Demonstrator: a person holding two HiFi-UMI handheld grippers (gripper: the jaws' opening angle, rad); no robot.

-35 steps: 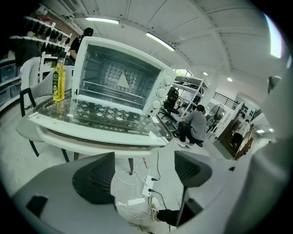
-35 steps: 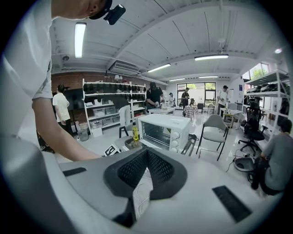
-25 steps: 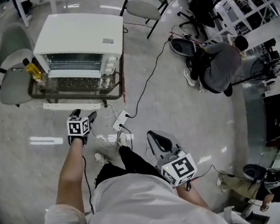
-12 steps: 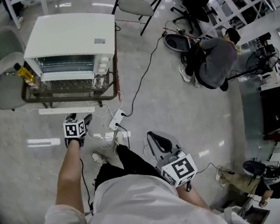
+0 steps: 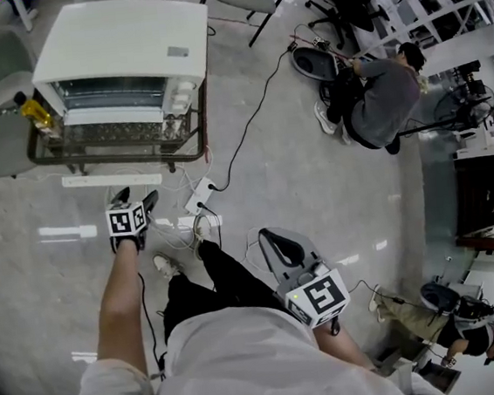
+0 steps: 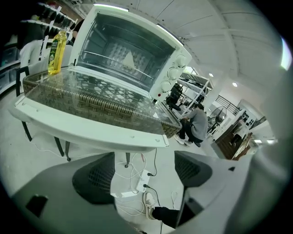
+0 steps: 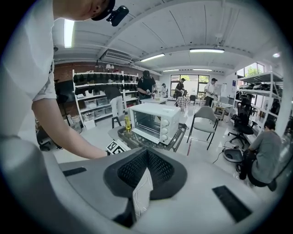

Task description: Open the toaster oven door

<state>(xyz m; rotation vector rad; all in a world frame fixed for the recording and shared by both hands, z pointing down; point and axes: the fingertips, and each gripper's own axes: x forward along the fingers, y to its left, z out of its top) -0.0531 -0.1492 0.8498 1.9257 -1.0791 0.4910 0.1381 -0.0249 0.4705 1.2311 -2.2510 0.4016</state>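
l tongs (image 5: 135,197) open, held out nr oven door (image 6: 87,125); r tongs (image 7: 145,167) shut

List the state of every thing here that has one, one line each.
toaster oven door: open, folded down flat.
left gripper: open, nothing between its jaws, apart from the door.
right gripper: shut, holding nothing.
yellow bottle: upright beside the oven.
power strip: on the floor, cables plugged in.
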